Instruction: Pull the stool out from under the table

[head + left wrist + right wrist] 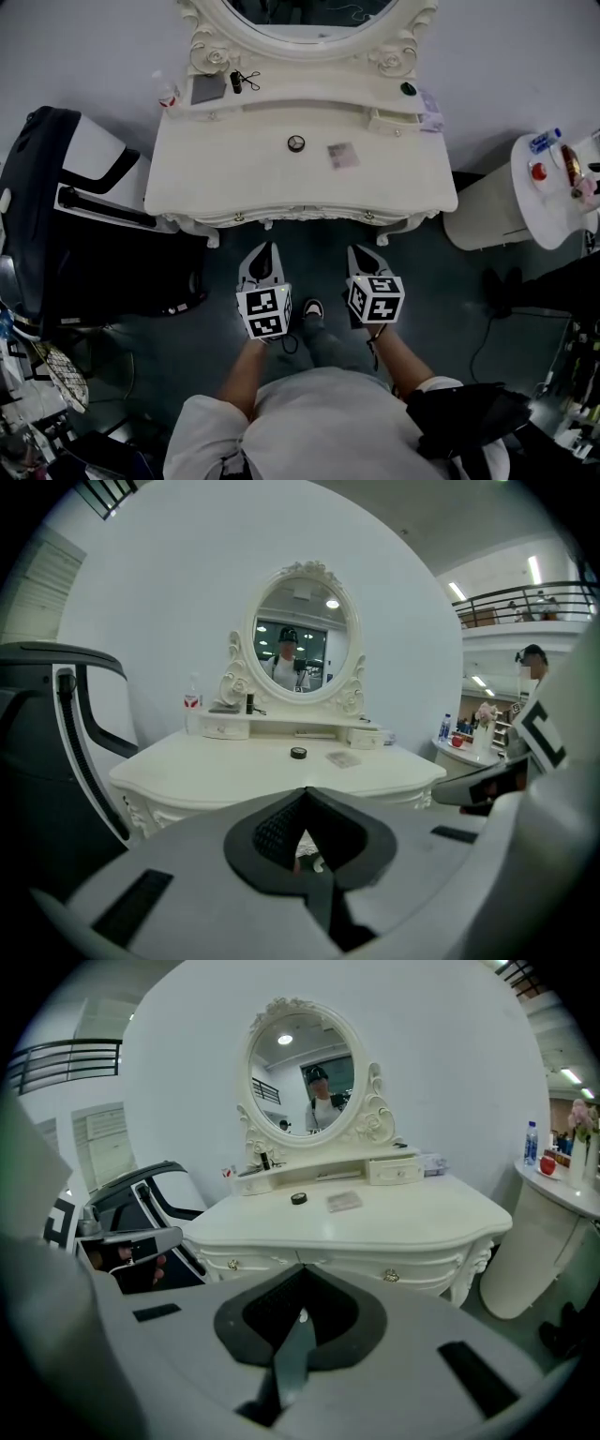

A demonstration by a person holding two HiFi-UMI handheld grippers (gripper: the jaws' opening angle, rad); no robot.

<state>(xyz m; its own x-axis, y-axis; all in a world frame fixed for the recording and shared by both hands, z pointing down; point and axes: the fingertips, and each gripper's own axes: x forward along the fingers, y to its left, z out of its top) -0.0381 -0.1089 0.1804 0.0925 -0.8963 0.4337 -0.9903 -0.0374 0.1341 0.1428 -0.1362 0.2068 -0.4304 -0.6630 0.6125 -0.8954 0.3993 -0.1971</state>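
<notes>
Shut tight, holding nothing: left claw [268, 249] and right claw [358, 251], side by side at lower centre, aimed at the white bench [300, 183] above. Stool hidden from view.

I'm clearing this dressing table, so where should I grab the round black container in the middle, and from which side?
I'd pinch the round black container across its side wall, coming down from above. It lies low and flat, so a level approach finds little to grip; the dressing table is bare around it, the packet lying clear to its right.
</notes>
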